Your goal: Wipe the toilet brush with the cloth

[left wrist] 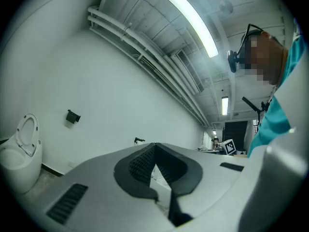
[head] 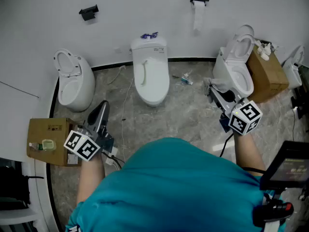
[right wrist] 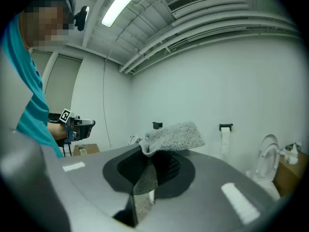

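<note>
Bare floor (head: 188,115) lies open ahead of me between the middle toilet (head: 151,76) and the right toilet (head: 235,71), with one small item (head: 187,79) lying there, and a cardboard box (head: 48,132) stands near my left gripper (head: 102,109).

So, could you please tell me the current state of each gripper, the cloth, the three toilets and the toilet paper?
left gripper: shut, nothing between its jaws.
right gripper: shut on the cloth.
cloth: pinched, free end sticking out past the jaws.
left toilet: seat raised.
middle toilet: lid down.
right toilet: lid raised.
toilet paper: a strip hanging loose.
</note>
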The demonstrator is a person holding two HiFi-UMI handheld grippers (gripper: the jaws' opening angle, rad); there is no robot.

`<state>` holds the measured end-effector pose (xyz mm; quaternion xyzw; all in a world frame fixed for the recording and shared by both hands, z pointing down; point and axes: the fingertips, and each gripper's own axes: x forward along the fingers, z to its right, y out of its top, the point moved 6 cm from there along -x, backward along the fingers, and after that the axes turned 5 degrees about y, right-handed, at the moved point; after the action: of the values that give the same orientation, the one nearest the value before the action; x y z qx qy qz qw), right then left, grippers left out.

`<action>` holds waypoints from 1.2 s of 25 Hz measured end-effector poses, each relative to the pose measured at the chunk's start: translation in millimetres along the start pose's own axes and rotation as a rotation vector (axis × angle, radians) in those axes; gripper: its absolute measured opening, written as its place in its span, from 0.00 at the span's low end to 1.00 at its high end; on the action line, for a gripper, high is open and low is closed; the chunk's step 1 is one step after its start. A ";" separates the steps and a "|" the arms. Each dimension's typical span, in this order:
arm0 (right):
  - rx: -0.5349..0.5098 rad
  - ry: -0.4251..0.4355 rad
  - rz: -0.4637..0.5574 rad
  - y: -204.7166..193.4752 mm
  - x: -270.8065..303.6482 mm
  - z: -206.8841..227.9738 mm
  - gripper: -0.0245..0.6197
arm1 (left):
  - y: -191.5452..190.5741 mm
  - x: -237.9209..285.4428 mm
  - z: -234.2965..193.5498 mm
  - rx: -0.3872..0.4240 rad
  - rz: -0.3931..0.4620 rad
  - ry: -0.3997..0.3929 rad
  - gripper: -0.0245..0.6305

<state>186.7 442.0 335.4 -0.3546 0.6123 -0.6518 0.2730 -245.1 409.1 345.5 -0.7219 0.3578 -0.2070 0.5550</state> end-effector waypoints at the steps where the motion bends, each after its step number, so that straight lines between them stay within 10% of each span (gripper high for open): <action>1: 0.000 -0.002 0.000 -0.6 -0.6 0.2 0.09 | -0.6 0.7 0.8 0.001 -0.002 -0.002 0.05; 30: 0.083 0.013 0.011 -40.2 -101.0 78.5 0.09 | -53.8 89.8 112.3 -0.010 -0.108 -0.064 0.05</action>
<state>312.9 478.4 362.3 -0.3354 0.5883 -0.6774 0.2874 -92.4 422.4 354.3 -0.7492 0.3013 -0.2116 0.5506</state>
